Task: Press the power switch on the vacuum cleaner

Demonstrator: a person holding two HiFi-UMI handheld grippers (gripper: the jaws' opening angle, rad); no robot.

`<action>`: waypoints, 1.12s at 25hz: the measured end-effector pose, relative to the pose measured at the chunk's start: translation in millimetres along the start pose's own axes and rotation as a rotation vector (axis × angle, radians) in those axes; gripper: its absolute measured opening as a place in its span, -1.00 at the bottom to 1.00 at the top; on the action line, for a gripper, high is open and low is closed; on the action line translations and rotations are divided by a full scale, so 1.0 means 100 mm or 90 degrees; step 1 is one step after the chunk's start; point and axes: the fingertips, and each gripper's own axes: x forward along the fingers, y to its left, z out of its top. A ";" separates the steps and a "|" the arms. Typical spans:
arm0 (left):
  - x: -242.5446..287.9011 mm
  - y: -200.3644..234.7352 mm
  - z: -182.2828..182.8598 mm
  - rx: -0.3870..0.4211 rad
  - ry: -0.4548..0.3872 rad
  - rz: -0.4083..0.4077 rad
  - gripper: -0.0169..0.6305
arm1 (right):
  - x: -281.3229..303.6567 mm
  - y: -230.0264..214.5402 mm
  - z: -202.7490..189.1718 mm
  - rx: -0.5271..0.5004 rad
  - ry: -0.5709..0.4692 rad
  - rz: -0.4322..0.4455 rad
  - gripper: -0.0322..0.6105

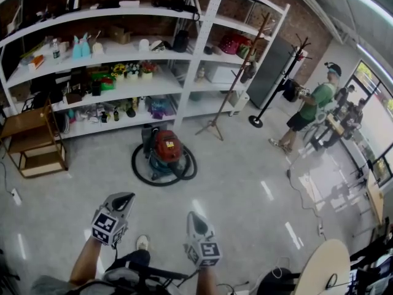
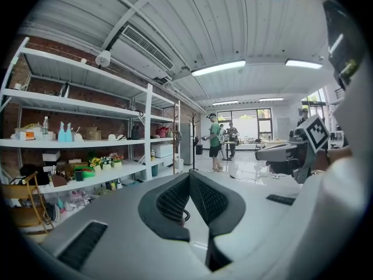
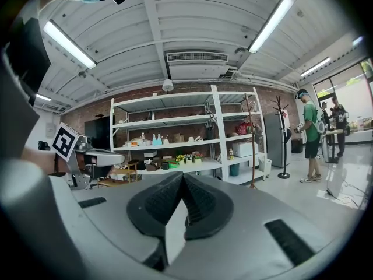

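Left gripper view, left gripper point(image 2: 188, 175) closed, empty, right gripper point(image 3: 182, 177) likewise

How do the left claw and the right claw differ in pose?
The left claw reaches farther forward toward the vacuum cleaner; the right claw sits farther back. The left claw's tip leans rightward, the right claw's leftward. Both are shut, empty, and apart from the vacuum cleaner.
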 end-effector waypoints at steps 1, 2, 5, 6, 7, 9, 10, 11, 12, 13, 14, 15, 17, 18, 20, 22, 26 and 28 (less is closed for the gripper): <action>0.06 0.05 0.02 0.000 0.000 -0.002 -0.92 | 0.08 0.00 0.04 0.002 0.001 0.002 -0.86; 0.12 0.10 0.04 0.001 0.001 -0.005 -0.92 | 0.16 -0.01 0.07 0.002 -0.002 0.002 -0.86; 0.29 0.25 0.06 -0.002 0.004 -0.011 -0.92 | 0.39 -0.06 0.18 0.003 -0.007 0.001 -0.86; 0.34 0.31 0.07 -0.003 0.006 -0.012 -0.92 | 0.47 -0.08 0.21 0.002 -0.007 0.000 -0.86; 0.40 0.36 0.08 -0.004 0.008 -0.013 -0.92 | 0.54 -0.10 0.24 0.001 -0.008 -0.002 -0.86; 0.53 0.47 0.10 -0.005 0.009 -0.016 -0.92 | 0.69 -0.16 0.27 -0.005 -0.003 -0.004 -0.86; 0.59 0.52 0.11 -0.006 0.009 -0.017 -0.92 | 0.77 -0.18 0.28 -0.006 0.001 -0.004 -0.86; 0.65 0.58 0.12 -0.006 0.009 -0.017 -0.92 | 0.85 -0.19 0.30 -0.004 0.002 -0.003 -0.86; 0.71 0.64 0.13 -0.007 0.008 -0.018 -0.92 | 0.92 -0.20 0.32 -0.002 0.003 -0.003 -0.86; 0.76 0.70 0.14 -0.008 0.008 -0.019 -0.92 | 1.00 -0.21 0.33 -0.001 0.003 -0.003 -0.86; 0.81 0.77 0.15 -0.010 0.008 -0.019 -0.92 | 1.07 -0.22 0.35 -0.002 0.004 -0.005 -0.86; 0.86 0.83 0.16 -0.011 0.008 -0.020 -0.92 | 1.14 -0.23 0.37 -0.002 0.004 -0.006 -0.86; 0.96 0.94 0.15 -0.013 0.012 -0.025 -0.92 | 1.28 -0.24 0.43 0.003 0.001 -0.005 -0.86; 1.01 0.99 0.12 -0.011 0.015 -0.028 -0.92 | 1.35 -0.24 0.46 0.005 0.000 -0.006 -0.86; 1.12 1.10 0.12 -0.007 0.017 -0.033 -0.92 | 1.50 -0.27 0.49 0.005 -0.002 -0.008 -0.86; 1.22 1.19 0.18 -0.004 0.014 -0.033 -0.92 | 1.63 -0.31 0.51 0.004 -0.003 -0.010 -0.86; 1.39 1.37 0.32 -0.002 0.007 -0.027 -0.92 | 1.86 -0.36 0.59 0.005 -0.007 -0.008 -0.86; 1.45 1.46 0.33 -0.003 0.008 -0.024 -0.92 | 1.96 -0.36 0.63 0.003 -0.005 -0.004 -0.86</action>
